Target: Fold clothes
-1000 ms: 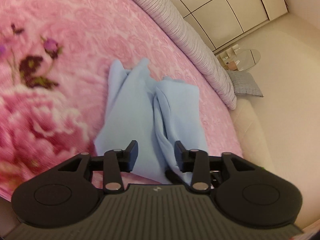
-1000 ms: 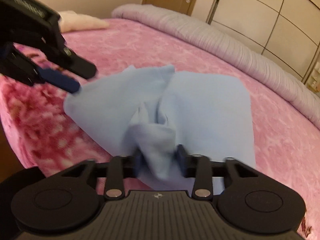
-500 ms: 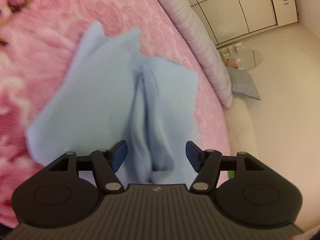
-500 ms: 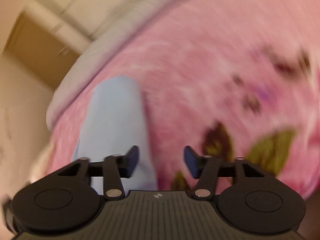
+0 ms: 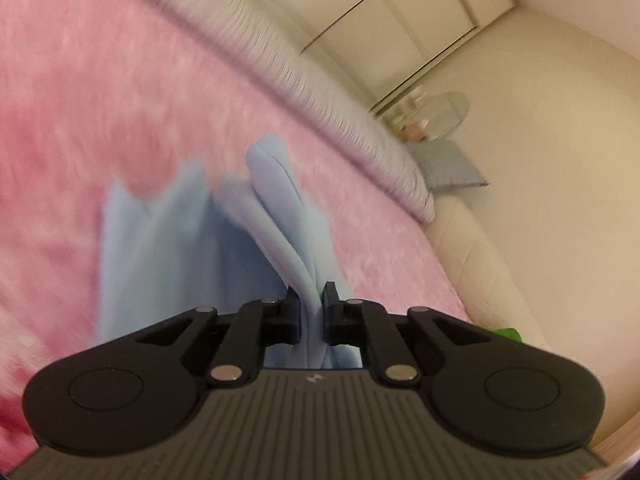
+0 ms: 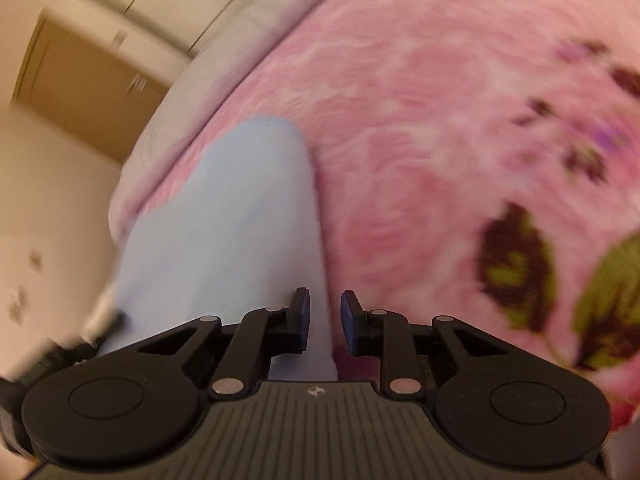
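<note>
While you are working over the bed, these lines give the scene:

Left gripper: you are pinching a bunched ridge of the light blue garment [image 5: 168,264] with your left gripper [image 5: 311,307]; its jaws are squeezed nearly together on the cloth.

Right gripper: you are closing your right gripper [image 6: 324,312]; a narrow gap is showing between the blue pads [image 6: 349,320], the garment's edge is lying in that gap against the left pad, and the right pad is not touching the cloth.

Garment: it is lying on the pink floral blanket [image 5: 80,100]; in the left wrist view it is spreading flat on the left, with a raised fold running from the jaws away toward the far side of the bed. In the right wrist view it is showing as a smooth blue strip [image 6: 224,224] reaching away from the gripper.

Bed: a grey striped quilt [image 5: 320,92] is lining the blanket's far edge.

Room: cream wardrobe doors [image 5: 384,8] are standing beyond the bed; both views are blurring.
</note>
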### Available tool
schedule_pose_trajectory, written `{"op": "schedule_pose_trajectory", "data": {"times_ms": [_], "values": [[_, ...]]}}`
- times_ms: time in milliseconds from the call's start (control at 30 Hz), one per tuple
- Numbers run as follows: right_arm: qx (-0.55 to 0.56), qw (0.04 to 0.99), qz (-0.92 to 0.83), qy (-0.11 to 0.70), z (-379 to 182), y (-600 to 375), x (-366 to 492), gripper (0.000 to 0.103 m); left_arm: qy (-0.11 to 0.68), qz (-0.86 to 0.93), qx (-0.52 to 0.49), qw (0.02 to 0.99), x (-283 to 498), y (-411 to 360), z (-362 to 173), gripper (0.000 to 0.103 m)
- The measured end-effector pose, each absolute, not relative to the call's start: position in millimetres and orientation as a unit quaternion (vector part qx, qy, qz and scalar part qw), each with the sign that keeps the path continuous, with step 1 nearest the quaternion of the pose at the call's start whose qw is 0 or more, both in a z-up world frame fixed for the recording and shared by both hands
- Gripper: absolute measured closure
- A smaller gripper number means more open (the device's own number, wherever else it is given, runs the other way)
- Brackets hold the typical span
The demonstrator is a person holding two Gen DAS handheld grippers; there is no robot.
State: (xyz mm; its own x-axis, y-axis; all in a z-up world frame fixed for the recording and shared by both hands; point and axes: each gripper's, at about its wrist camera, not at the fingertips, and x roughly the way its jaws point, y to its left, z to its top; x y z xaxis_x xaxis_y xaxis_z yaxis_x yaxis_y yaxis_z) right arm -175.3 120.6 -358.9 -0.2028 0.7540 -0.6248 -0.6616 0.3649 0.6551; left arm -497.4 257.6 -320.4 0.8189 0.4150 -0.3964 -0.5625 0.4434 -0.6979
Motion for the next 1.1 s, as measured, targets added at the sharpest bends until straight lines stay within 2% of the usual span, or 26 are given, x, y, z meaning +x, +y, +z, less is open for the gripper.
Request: {"op": "schedule_pose_trajectory", "data": {"times_ms": [267,367,567,600,667,900,1033,1100], "values": [[-0.093,0.648,0.606,0.451,-336.1,140.1,-230.4,0.077,0.08,0.312,-0.472,0.821,-549.5,257.7,-359.1,0.096],[-0.115,0.643,0.621,0.433,-332.3,134.4,-237.1,0.077,0.072,0.309,-0.455,0.832,-556.5,254.7,-354.4,0.096],[-0.146,0.642,0.633,0.408,-336.8,143.0,-242.1,0.075,0.135,0.349,-0.461,0.805,-545.6,265.7,-381.5,0.09],[-0.146,0.641,0.634,0.408,-334.3,141.7,-240.8,0.075,0.138,0.36,-0.452,0.804,-545.2,262.8,-374.9,0.087],[-0.115,0.643,0.63,0.42,-330.5,135.6,-230.4,0.063,0.144,0.384,-0.437,0.801,-544.9,256.9,-360.4,0.083],[-0.071,0.653,0.611,0.442,-319.5,96.0,-216.6,0.063,0.163,0.396,-0.374,0.823,-542.4,213.2,-307.7,0.081],[-0.084,0.636,0.622,0.45,-329.0,95.3,-234.8,0.067,0.201,0.372,-0.358,0.832,-521.1,204.1,-315.2,0.081],[-0.118,0.646,0.626,0.421,-330.7,98.2,-252.5,0.066,0.215,0.374,-0.354,0.83,-515.6,203.3,-325.6,0.083]]}}
